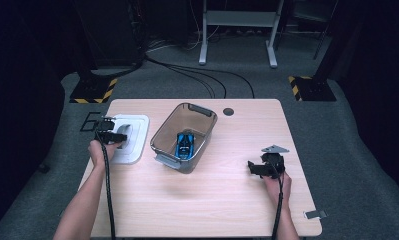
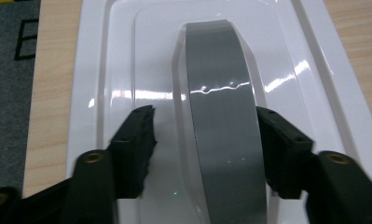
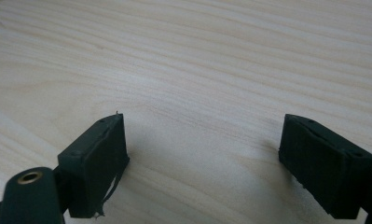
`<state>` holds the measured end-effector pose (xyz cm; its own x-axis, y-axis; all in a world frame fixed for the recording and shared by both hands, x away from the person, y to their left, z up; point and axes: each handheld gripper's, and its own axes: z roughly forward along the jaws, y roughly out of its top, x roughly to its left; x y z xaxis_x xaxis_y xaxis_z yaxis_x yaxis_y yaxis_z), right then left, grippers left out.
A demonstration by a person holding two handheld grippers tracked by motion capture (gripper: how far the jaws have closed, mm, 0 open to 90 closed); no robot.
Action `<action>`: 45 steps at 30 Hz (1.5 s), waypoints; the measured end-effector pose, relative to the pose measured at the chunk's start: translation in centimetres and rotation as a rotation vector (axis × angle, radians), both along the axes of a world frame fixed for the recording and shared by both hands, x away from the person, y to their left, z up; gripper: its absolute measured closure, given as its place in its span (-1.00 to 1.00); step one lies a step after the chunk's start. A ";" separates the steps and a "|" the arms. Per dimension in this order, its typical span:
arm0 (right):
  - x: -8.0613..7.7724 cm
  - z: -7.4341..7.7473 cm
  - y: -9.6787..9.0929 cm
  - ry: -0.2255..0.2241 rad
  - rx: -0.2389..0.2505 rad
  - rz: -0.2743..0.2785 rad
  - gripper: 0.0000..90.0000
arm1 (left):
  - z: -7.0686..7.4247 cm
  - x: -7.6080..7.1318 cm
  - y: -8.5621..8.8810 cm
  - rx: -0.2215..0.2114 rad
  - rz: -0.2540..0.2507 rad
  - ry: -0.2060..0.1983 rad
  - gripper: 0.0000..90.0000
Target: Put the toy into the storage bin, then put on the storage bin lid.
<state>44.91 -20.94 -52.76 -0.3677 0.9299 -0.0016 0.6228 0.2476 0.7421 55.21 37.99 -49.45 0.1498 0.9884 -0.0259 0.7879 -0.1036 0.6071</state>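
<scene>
A white lid (image 1: 135, 146) lies flat at the table's left, with a grey-topped arched handle (image 2: 221, 84) in its middle. My left gripper (image 1: 112, 136) points down over it, jaws on either side of the handle. In the left gripper view (image 2: 204, 112) one pad touches the handle's side while the other stands a little off it, with glossy white lid (image 2: 104, 70) showing in the gap. My right gripper (image 1: 257, 169) rests low over bare wood at the table's right, open and holding nothing (image 3: 202, 126).
A clear grey bin (image 1: 163, 131) stands in the middle of the table with a blue toy car (image 1: 184, 144) inside. The wooden table (image 1: 222, 200) has a round cable hole (image 1: 228, 111) at the back. Carpet, cables and stands lie beyond.
</scene>
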 end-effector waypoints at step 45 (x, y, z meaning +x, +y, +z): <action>0.0 0.0 0.0 0.001 0.001 -0.001 -0.68 | 12.2 -4.2 -0.8 -0.049 -0.182 -0.192 0.48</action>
<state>44.89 -20.92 -52.75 -0.3666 0.9304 -0.0001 0.6241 0.2460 0.7416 51.02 37.23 -37.22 0.3315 0.9431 -0.0269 0.6287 -0.1995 0.7516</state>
